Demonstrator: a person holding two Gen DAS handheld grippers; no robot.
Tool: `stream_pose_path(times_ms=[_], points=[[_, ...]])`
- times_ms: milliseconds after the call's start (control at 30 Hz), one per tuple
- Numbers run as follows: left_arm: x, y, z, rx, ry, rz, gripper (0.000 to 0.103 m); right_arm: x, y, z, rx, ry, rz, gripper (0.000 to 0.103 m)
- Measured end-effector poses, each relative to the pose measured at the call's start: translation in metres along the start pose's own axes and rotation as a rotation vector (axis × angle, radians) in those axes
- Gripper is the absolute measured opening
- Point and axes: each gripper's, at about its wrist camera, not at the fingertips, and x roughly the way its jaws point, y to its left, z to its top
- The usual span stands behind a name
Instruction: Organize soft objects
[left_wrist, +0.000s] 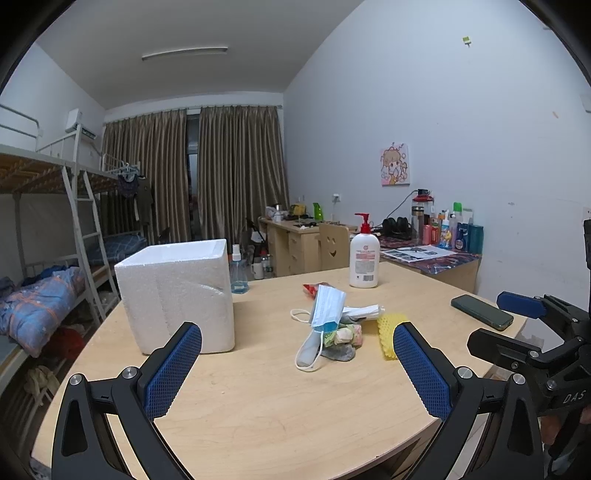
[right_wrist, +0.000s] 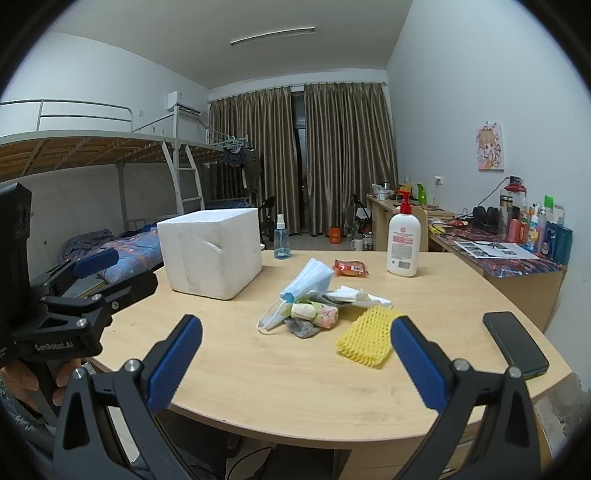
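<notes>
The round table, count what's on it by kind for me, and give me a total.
Foam box: 1
Bottles: 2, the spray bottle and the pump bottle
Phone: 1
Red packet: 1
Face mask: 1
Yellow foam net: 1
Rolled socks or cloths in the pile: about 3, overlapping, hard to separate
Total: about 10

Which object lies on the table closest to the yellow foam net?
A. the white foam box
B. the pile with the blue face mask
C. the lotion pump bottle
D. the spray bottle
B: the pile with the blue face mask lies right beside the yellow foam net, while the other three things stand farther off on the table.
</notes>
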Motion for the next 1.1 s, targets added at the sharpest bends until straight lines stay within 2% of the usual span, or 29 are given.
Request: stream_pose_path(times_ms=[333,733,867,1100], points=[[0.015,0.003,0.003,0.0,0.01,-0.014,0.103,0.009,-0.007,0.004,0.006,0.016,-0.007,0.103],[0.061,-0.003,0.009,0.024,0.055,-0.079,0.103,0.031,-0.035,0.008,0.063,0.041,-0.021,0.103],[0.08,-0.005,0.011,0.026,0.081,-0.105,0.103,0.043,-0.044,0.008,0.073,0.065,-0.045,0.103],[0.115,-0.008,0.014,0.023,0.135,-0.139,0.103,0.066,-0.055,0.006,0.089,0.108,-0.035,0.103]])
